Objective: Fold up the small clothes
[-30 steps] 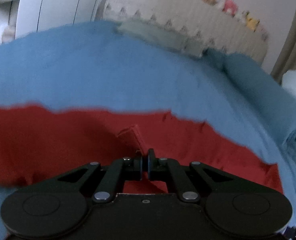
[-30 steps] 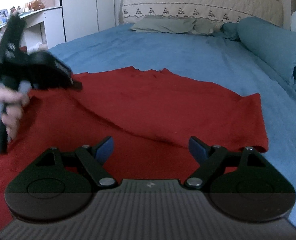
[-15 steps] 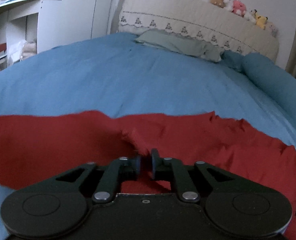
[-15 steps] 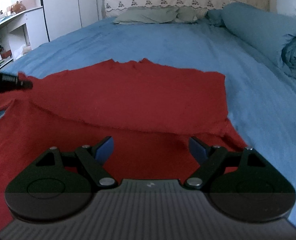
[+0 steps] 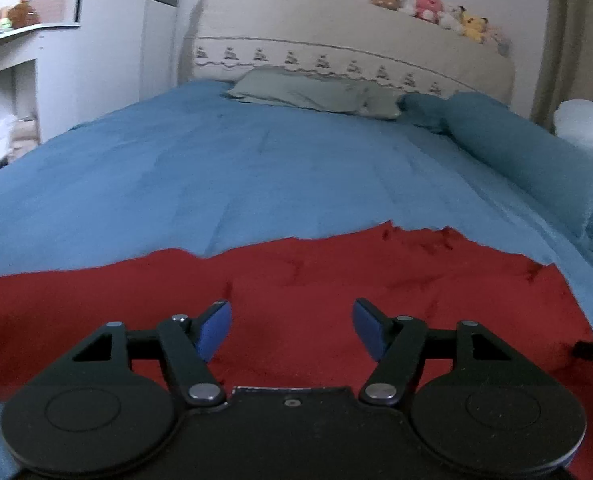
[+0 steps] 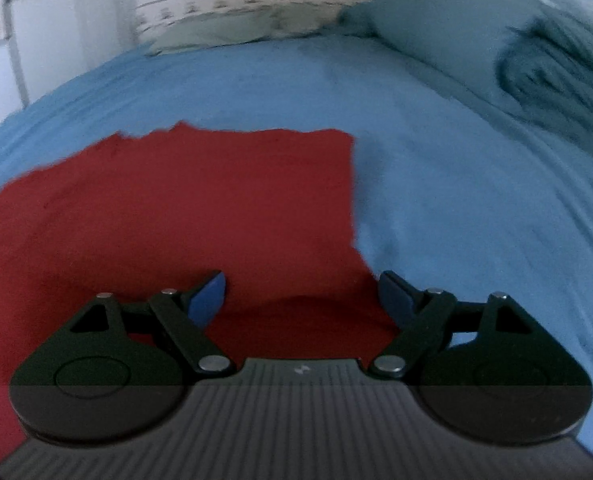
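Red garment point(image 5: 336, 292) lay flat on blue bed point(image 5: 216, 168), near edge. Left tongs point(image 5: 292, 326) and right tongs point(image 6: 302, 298) both released, empty. Fold apparently partway; more folds left.

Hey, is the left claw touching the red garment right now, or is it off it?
Cannot tell. In the left wrist view the left claw is open with nothing between its fingers, but the red garment fills the frame behind them, so no gap or contact shows plainly.

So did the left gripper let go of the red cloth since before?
Yes. The left gripper was pinched shut on the red cloth; now it is open above it, the cloth lying on the blue bedspread.
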Tool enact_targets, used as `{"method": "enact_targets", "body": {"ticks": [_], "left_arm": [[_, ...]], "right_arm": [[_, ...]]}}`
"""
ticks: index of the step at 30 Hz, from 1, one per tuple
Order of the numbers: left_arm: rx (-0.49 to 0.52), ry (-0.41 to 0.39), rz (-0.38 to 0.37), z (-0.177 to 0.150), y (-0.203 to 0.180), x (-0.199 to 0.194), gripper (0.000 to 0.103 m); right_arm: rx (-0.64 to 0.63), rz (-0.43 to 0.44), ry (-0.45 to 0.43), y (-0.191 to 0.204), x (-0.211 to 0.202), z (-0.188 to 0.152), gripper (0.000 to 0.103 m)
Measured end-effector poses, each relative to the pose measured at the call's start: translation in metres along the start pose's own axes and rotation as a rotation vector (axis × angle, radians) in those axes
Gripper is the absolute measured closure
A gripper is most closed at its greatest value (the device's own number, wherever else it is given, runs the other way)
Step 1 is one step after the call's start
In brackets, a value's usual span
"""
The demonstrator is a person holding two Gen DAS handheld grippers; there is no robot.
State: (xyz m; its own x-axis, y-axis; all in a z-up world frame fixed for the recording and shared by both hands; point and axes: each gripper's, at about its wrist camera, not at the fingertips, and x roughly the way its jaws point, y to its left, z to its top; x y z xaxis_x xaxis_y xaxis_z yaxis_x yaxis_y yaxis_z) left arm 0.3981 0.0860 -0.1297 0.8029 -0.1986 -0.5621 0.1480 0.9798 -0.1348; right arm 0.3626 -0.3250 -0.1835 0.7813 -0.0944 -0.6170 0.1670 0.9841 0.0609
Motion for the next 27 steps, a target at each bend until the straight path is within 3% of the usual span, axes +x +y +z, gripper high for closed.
{"method": "enact_targets", "body": {"ticks": [2, 4, 8, 11, 14, 16, 18, 21, 25, 27], "left_arm": [[-0.003, 0.026, -0.017, 0.004, -0.005, 0.014, 0.022], [-0.013, 0.039, -0.016, 0.005, -0.009, 0.027, 0.022], [-0.028, 0.078, 0.004, 0.002, -0.012, 0.047, 0.022], [-0.03, 0.1, 0.012, -0.002, -0.01, 0.051, 0.022], [-0.019, 0.098, 0.013, -0.005, -0.008, 0.053, 0.021], [-0.012, 0.097, 0.013, -0.007, -0.008, 0.055, 0.019], [-0.004, 0.099, 0.02, -0.009, -0.009, 0.056, 0.019], [0.009, 0.1, 0.024, -0.012, -0.01, 0.056, 0.018], [0.025, 0.078, 0.021, -0.021, -0.007, 0.055, 0.018], [0.052, 0.066, 0.031, -0.025, -0.01, 0.056, 0.018]], "right_arm": [[0.004, 0.013, -0.058, 0.004, -0.005, 0.009, 0.004], [-0.043, 0.022, -0.099, 0.02, 0.002, 0.021, 0.004], [-0.07, 0.066, -0.079, 0.038, 0.042, 0.039, 0.004], [-0.049, 0.003, -0.025, 0.029, 0.071, 0.044, 0.003], [0.017, 0.01, -0.039, 0.018, 0.075, 0.054, 0.003], [-0.008, 0.055, -0.093, 0.025, 0.068, 0.06, 0.002], [-0.047, 0.08, -0.084, 0.037, 0.076, 0.064, 0.002], [-0.065, 0.047, -0.01, 0.043, 0.105, 0.064, 0.0], [0.024, 0.019, -0.031, 0.022, 0.113, 0.07, 0.0], [0.005, 0.016, -0.031, 0.019, 0.111, 0.071, 0.0]]}}
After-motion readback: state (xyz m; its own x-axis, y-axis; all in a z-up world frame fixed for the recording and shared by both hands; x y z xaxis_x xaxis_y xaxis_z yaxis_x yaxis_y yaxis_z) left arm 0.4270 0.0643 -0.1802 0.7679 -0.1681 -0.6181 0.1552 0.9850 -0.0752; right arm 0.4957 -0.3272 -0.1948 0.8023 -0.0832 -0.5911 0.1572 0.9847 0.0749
